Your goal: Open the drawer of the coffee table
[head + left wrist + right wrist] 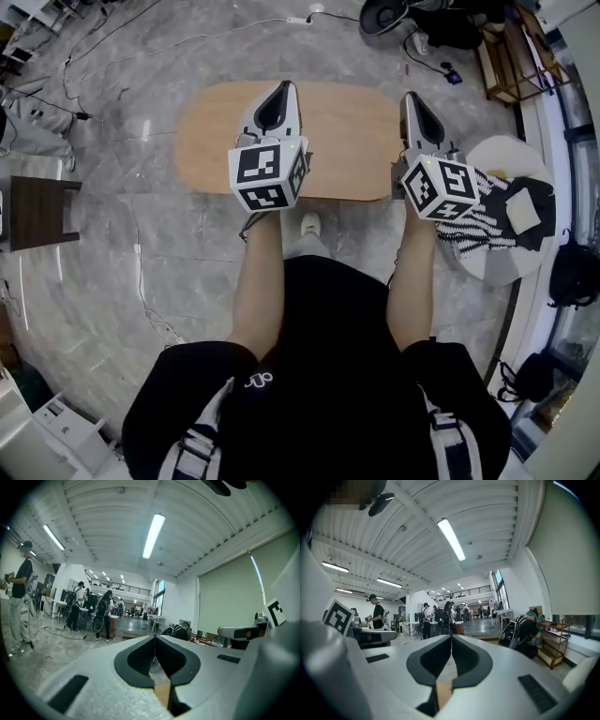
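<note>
Head view showed grey marble floor [141, 281] around a low oval desk [342, 141] of pale wood with rounded ends, lying just ahead of the person's feet. Its drawer could not be made out from above. Over it hung the left gripper [280, 89] and the right gripper [410, 97], each with jaws together on nothing.

Head view: steep top-down, close over coffee table [319, 141]. Gripper views: level, side by side, facing forward; both catch same standing people [101, 616], mezzanine [117, 588].
</note>
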A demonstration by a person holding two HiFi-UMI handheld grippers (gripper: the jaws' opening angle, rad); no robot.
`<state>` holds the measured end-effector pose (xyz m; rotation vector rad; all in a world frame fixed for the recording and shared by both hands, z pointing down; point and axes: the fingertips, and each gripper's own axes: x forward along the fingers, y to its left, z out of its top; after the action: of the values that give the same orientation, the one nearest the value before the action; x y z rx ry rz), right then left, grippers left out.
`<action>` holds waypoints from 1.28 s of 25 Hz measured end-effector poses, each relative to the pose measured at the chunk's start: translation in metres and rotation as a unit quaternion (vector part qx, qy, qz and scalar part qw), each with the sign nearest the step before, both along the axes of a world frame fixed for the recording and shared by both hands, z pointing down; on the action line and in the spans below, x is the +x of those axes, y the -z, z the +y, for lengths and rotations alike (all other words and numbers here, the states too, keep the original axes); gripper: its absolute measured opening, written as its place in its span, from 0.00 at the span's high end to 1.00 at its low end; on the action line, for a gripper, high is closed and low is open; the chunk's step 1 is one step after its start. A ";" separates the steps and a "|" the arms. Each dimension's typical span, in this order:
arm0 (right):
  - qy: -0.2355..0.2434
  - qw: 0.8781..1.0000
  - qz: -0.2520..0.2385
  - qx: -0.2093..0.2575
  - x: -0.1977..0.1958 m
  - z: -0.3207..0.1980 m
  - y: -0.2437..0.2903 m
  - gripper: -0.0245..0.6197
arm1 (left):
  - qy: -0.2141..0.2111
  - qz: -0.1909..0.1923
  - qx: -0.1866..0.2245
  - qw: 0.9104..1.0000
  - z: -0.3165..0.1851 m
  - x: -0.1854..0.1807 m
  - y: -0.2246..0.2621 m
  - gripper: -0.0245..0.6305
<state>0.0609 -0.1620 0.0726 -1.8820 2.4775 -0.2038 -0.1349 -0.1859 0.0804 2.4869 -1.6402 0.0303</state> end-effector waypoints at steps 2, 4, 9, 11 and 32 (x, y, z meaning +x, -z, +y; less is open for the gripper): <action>0.006 1.000 0.007 -0.001 -0.007 -0.017 0.005 0.94 | -0.002 0.010 0.000 1.000 -0.018 -0.002 0.000 0.95; 0.012 1.000 0.021 -0.007 -0.014 -0.029 0.003 0.94 | -0.002 0.017 -0.004 1.000 -0.031 -0.005 -0.004 0.95; 0.006 0.999 0.048 -0.022 -0.015 -0.046 -0.003 0.94 | -0.009 0.037 -0.021 0.999 -0.053 -0.005 -0.021 0.95; 0.005 0.999 0.049 -0.020 -0.014 -0.053 -0.002 0.94 | -0.013 0.039 -0.020 0.999 -0.060 -0.002 -0.022 0.95; -0.002 0.998 0.002 -0.070 0.051 -0.077 -0.062 0.94 | -0.002 0.021 -0.074 0.997 -0.084 0.045 -0.068 0.95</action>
<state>0.1117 -0.2386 0.1347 -1.9404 2.5237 -0.3836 -0.0898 -0.2700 0.1488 2.3655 -1.5562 0.0966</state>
